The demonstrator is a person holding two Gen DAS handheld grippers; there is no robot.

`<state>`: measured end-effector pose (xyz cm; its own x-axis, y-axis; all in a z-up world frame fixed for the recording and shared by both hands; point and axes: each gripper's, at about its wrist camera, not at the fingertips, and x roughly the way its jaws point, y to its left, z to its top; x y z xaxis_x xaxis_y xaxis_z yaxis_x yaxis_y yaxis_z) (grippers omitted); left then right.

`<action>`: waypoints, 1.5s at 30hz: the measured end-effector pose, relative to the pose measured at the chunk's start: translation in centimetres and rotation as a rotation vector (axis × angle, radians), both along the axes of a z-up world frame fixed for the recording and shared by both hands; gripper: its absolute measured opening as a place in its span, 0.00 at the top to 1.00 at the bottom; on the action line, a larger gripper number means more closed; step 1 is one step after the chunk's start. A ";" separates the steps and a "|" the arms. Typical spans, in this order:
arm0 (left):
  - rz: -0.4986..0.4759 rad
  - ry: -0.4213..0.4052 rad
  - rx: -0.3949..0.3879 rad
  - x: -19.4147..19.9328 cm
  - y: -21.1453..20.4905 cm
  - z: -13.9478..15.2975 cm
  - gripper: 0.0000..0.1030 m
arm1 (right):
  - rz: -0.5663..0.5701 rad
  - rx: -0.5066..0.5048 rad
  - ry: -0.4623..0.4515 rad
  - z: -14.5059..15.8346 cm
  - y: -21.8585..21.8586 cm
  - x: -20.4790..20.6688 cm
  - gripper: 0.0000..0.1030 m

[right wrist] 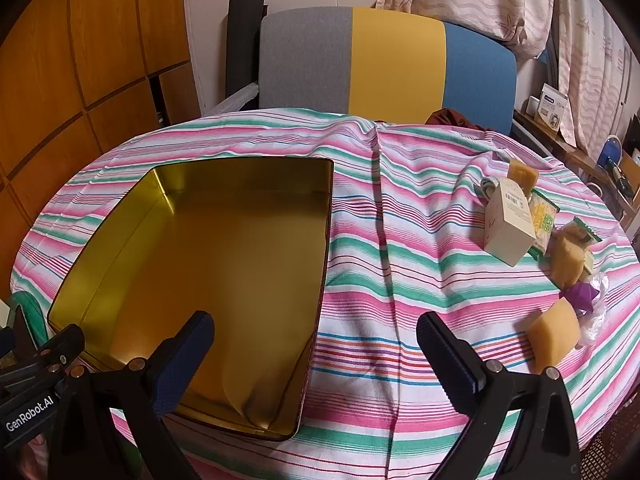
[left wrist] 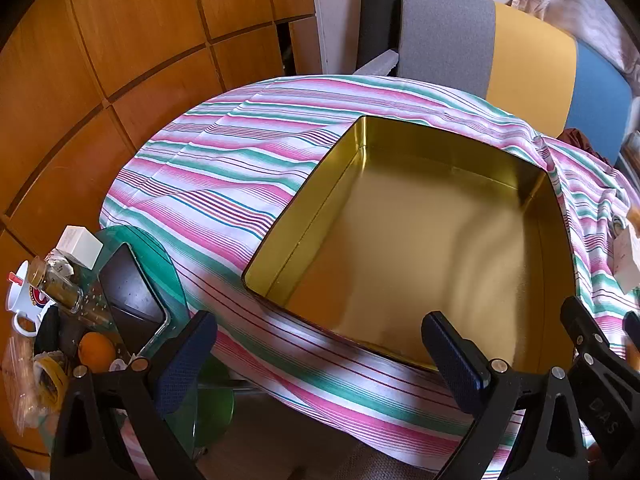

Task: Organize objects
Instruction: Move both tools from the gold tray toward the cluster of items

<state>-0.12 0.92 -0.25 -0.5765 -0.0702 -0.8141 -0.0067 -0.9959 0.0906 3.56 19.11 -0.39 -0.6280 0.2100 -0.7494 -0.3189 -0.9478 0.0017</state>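
Note:
An empty gold tin box point(left wrist: 420, 240) stands open on the round table with a striped cloth point(left wrist: 224, 176); it also shows in the right wrist view point(right wrist: 208, 272). My left gripper point(left wrist: 320, 360) is open and empty, over the tin's near edge. My right gripper point(right wrist: 316, 360) is open and empty, above the tin's near right corner. To the right lie a cream carton point(right wrist: 508, 224), yellow sponge pieces point(right wrist: 554, 336), green-edged snack packets point(right wrist: 544, 216) and a purple wrapped item point(right wrist: 586, 294).
A small glass side table point(left wrist: 132, 248) at the left holds a phone point(left wrist: 132, 300), a mug point(left wrist: 24, 300), a jar point(left wrist: 56, 284), a white box point(left wrist: 80, 246) and an orange point(left wrist: 96, 350). A grey, yellow and blue chair point(right wrist: 384, 64) stands behind the table. Wooden cabinets point(left wrist: 120, 40) are at the left.

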 end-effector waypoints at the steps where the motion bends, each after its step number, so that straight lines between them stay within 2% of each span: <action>1: -0.001 -0.001 0.000 0.0 0.0 0.0 0.00 | 0.000 -0.001 -0.002 0.0 0.0 0.0 0.00; 17: -0.019 0.020 -0.002 0.6 0.9 0.0 0.00 | -0.015 -0.002 0.006 0.4 0.8 0.5 0.00; 27: -0.110 0.028 -0.005 1.4 3.4 -0.5 0.00 | -0.069 0.022 0.013 0.7 3.4 1.6 0.00; 33: -0.221 -0.034 0.067 2.3 5.4 -1.6 0.00 | -0.167 0.074 0.039 0.7 7.2 4.1 0.01; 38: -0.317 0.031 0.046 4.6 8.2 -1.0 0.00 | -0.278 0.009 0.041 0.0 12.0 6.5 0.09; 43: -0.450 0.073 0.027 7.1 11.2 -0.5 0.00 | -0.442 0.027 0.093 -0.3 17.5 10.6 0.11; 45: -0.502 0.063 0.038 7.9 12.3 -0.5 0.00 | -0.491 0.022 0.110 -0.7 19.7 12.1 0.16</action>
